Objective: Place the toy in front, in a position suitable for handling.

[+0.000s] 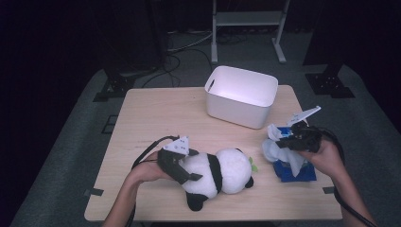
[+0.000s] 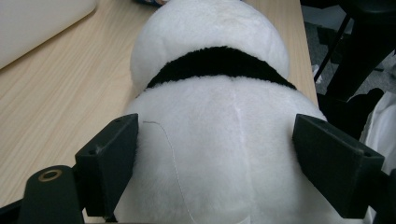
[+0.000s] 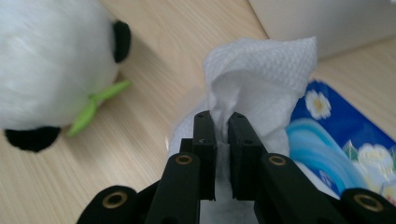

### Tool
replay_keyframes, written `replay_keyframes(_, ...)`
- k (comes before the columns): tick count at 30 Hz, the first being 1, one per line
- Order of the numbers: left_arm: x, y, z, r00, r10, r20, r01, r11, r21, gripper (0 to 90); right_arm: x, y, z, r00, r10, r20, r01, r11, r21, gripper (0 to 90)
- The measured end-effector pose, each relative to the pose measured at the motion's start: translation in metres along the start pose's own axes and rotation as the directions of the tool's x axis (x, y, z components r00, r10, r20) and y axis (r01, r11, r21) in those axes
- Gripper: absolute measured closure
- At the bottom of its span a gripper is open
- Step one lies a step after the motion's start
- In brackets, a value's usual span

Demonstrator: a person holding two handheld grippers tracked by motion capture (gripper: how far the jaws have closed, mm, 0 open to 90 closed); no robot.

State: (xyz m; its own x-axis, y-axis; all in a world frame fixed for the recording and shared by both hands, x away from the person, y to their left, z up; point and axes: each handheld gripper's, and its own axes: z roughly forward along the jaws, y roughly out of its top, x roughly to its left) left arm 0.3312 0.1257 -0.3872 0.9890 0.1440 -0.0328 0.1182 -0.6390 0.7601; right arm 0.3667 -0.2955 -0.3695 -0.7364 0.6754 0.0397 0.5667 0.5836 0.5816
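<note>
Soft white paper, thin and embossed: tissue (image 3: 261,70) pinched between the nearly closed jaws of the right hand-held gripper (image 3: 219,122), standing up in a loose plume at the right edge of the desk (image 1: 156,118), over the blue floral tissue pack (image 1: 302,172). Nearly weightless, limp, easily torn; best taken by a bunched fold, as now, and drawn gently, since a sharp tug would probably rip it or drag the light pack along.

Plush panda (image 1: 220,172), lying on its side at the near middle of the desk, head toward the right. Left hand-held gripper (image 1: 182,165) spread wide around the white rump, pads against the fur on both flanks, clamping it lightly. Light, squashy, non-slippery pile; likely to sag and deform under a grip, so the thick body beats a limb or ear.

White plastic bin (image 1: 241,97) standing far right of centre, well apart from both.
</note>
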Motion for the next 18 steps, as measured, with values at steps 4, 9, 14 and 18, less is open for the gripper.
replay_keyframes(4, 0.000, 0.000, 0.000, 1.0000, 0.000, 0.001, 0.000, 1.0000, -0.001, 15.4, -0.011, -0.016, 0.003, 0.9990, 0.036, 0.028, -0.037, 0.999, 0.023, 80.4)
replay_keyframes(9, 0.000, -0.001, 0.000, 1.0000, 0.001, 0.002, -0.001, 1.0000, -0.003, 15.3, -0.019, -0.029, 0.005, 0.9956, 0.080, 0.050, -0.082, 0.996, 0.035, 71.6)
replay_keyframes(14, 0.001, 0.000, 0.000, 1.0000, 0.002, 0.003, -0.002, 1.0000, -0.001, 15.3, -0.020, -0.030, 0.000, 0.9953, 0.085, 0.046, -0.086, 0.996, 0.018, 64.8)
replay_keyframes(18, 0.001, 0.000, -0.001, 1.0000, 0.002, 0.004, -0.002, 1.0000, -0.001, 15.2, -0.018, -0.026, -0.005, 0.9953, 0.083, 0.050, -0.084, 0.996, 0.011, 61.8)
